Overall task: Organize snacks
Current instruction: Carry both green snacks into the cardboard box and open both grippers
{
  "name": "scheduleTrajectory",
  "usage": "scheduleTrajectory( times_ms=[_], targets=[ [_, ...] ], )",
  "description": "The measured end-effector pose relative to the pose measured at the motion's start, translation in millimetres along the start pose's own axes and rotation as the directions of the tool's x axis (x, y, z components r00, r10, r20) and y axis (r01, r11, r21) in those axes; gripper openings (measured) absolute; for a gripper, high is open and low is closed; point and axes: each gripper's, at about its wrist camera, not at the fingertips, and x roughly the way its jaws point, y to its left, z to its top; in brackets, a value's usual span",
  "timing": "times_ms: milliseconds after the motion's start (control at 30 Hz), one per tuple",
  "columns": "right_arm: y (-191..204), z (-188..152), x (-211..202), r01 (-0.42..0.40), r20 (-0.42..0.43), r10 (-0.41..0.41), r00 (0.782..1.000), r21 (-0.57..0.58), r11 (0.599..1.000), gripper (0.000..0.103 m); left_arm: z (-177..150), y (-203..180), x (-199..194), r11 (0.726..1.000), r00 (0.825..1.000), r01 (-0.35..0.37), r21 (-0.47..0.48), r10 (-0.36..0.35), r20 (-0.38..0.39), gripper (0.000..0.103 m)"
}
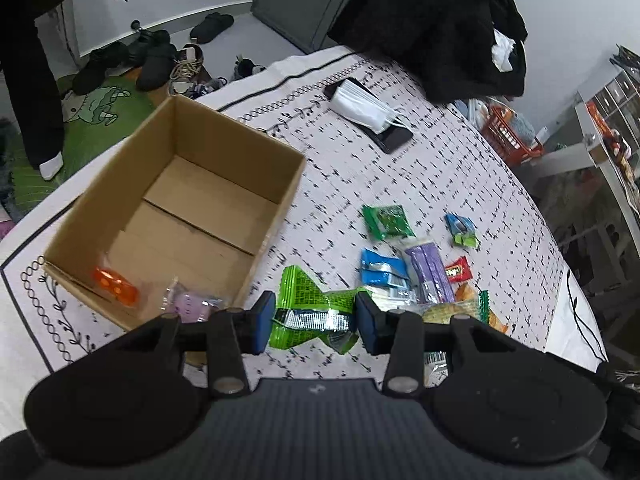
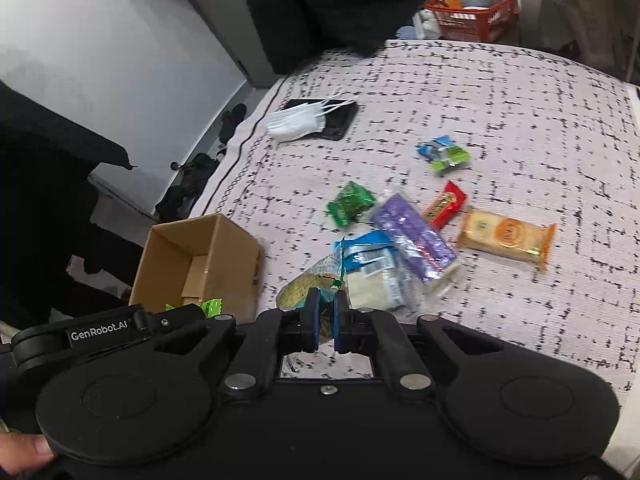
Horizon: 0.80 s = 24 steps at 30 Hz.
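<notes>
An open cardboard box (image 1: 224, 152) stands on the patterned tablecloth (image 1: 460, 168) and holds an orange packet (image 1: 116, 286) and a pale purple packet (image 1: 188, 304). My left gripper (image 1: 316, 322) is open, its jaws on either side of a bright green packet (image 1: 312, 304) lying by the box. My right gripper (image 2: 326, 316) is shut on the end of a yellow-green snack bag (image 2: 300, 286). Loose snacks lie beyond: a purple pack (image 2: 412, 232), a blue-white pack (image 2: 368, 256), a dark green packet (image 2: 350, 202), a red bar (image 2: 446, 204), an orange cracker pack (image 2: 506, 238), a blue-green candy (image 2: 442, 152).
A stack of white face masks (image 1: 364, 106) lies on a black phone (image 1: 394, 136) at the far side. A black coat (image 1: 440, 20) hangs over the far edge. An orange basket (image 2: 472, 12) and shoes (image 1: 156, 60) are on the floor.
</notes>
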Motion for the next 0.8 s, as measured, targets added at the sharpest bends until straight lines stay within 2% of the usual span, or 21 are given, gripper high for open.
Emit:
scheduleTrajectory(
  times_ms=[800],
  targets=[
    [109,2,32,-0.042,-0.027,0.039,0.999,-0.102,0.994,0.006,32,95,-13,0.994,0.999,-0.035,-0.106,0.038,0.026,0.043]
  ],
)
